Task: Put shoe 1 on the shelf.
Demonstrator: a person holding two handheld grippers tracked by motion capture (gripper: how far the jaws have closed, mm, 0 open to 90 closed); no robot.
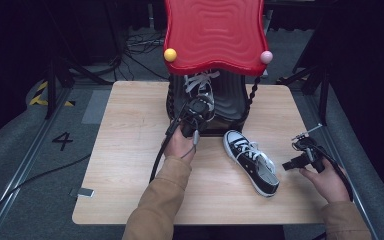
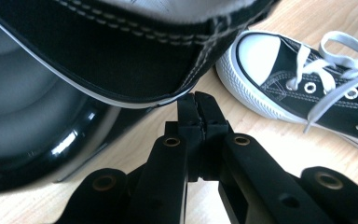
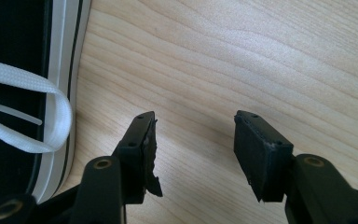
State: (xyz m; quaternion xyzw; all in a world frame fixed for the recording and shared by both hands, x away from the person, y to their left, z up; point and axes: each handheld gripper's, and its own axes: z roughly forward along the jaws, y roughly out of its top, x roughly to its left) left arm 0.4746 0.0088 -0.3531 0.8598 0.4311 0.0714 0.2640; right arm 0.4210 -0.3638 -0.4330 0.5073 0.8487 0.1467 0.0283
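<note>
Red-topped shoe rack (image 1: 215, 30) at 12 o'clock on surface (image 1: 130, 165). Left hand-held gripper (image 2: 196, 100), jaws pressed together and empty, beside racked sneaker (image 2: 121, 51). Second sneaker (image 1: 252, 161) lies at 4 o'clock. Right hand-held gripper (image 3: 193, 140) wide, empty, alongside. Judged step: second sneaker pending; next, grasp its rim.

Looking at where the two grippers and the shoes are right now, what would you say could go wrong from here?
1. The left gripper is shut just under the heel of the shoe on the rack and holds nothing; its tips could nudge that shoe off the glossy black shelf.
2. The second shoe lies on the table with loose laces beside the open right gripper, which could snag them.
</note>
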